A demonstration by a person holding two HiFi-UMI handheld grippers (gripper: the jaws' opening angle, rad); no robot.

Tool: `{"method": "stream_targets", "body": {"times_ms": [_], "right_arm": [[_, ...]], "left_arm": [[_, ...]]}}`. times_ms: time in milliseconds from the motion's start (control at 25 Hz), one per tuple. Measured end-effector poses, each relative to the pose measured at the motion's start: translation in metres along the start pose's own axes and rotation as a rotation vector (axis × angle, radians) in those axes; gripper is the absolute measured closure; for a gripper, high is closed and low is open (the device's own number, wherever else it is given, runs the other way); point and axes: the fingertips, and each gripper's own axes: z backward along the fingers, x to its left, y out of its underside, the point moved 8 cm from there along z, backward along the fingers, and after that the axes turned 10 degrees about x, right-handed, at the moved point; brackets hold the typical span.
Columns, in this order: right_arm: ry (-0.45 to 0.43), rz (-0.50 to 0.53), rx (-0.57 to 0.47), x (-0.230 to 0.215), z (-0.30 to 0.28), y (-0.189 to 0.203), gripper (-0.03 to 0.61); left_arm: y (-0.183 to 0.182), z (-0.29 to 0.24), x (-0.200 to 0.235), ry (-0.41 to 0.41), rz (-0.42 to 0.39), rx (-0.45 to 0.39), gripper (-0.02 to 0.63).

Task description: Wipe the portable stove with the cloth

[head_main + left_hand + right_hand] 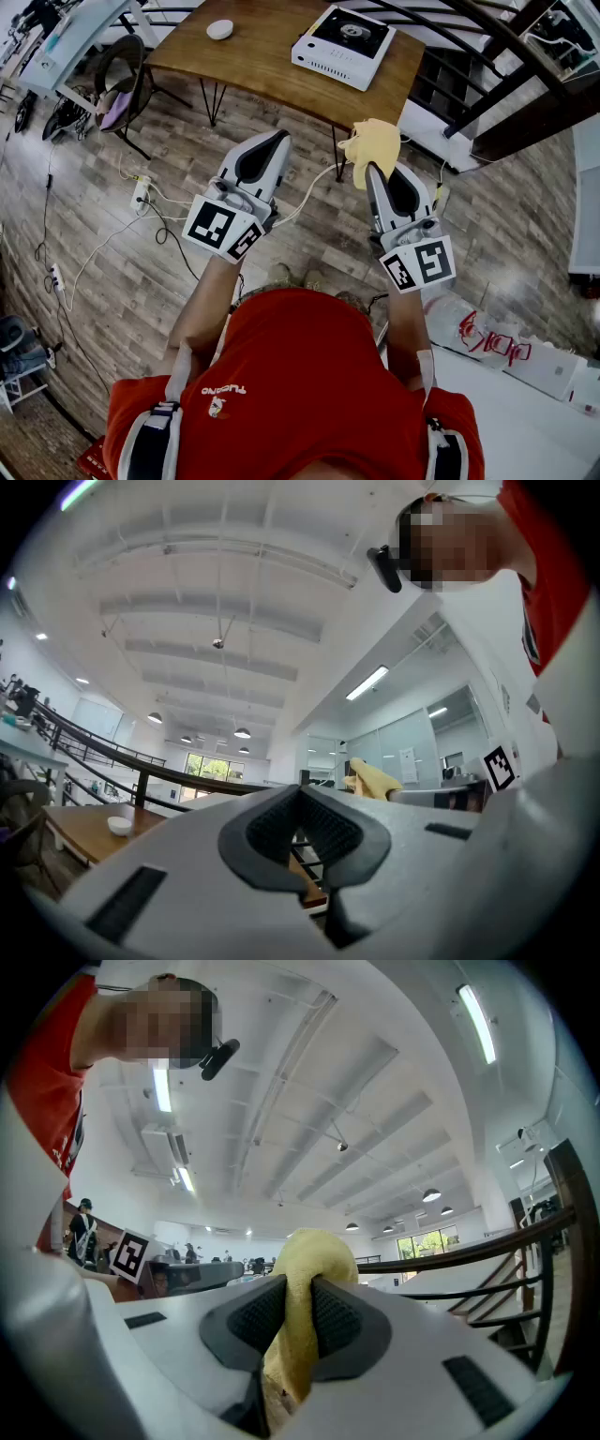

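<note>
The white portable stove (343,43) with a black top sits on the wooden table (272,56) ahead of me, well beyond both grippers. My right gripper (372,167) is shut on a yellow cloth (372,142), which bunches out past its tips; in the right gripper view the cloth (302,1283) is pinched between the black pads. My left gripper (268,141) is shut and holds nothing; its pads (300,829) meet in the left gripper view. Both grippers are held off the table at its near edge and tilt slightly upward.
A small white bowl (220,29) rests at the table's far left. Cables and a power strip (141,192) lie on the wood floor. A chair (122,84) stands left of the table, dark railings (506,56) run at the right, and packaged items (497,342) lie at the lower right.
</note>
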Motion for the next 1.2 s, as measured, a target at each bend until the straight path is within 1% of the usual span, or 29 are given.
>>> {"method": "stream_targets", "body": {"times_ms": [160,320,480,720,960,1200], "right_arm": [[-0.020,-0.007,-0.020,0.005,-0.004,0.000,0.492],[-0.015,-0.009,-0.006,0.012,-0.019,0.003,0.492],[-0.003,-0.019,0.003,0.016,-0.040,0.003,0.492],[0.027,-0.009,0.008,0.025,-0.068,0.004,0.492],[0.041,-0.011,0.029,0.010,-0.106,0.015,0.492],[0.036,-0.026,0.026,-0.029,-0.167,0.023,0.492]], "left_arm": [[0.001,0.002,0.004,-0.003,0.004,0.000,0.604],[0.005,0.008,0.017,-0.010,0.012,0.005,0.604],[0.005,0.012,0.039,-0.012,0.018,0.013,0.604],[0.011,0.011,0.074,0.007,0.015,0.023,0.604],[0.022,-0.017,0.106,0.023,0.016,0.043,0.604],[0.030,-0.068,0.156,-0.003,-0.001,0.075,0.604]]}}
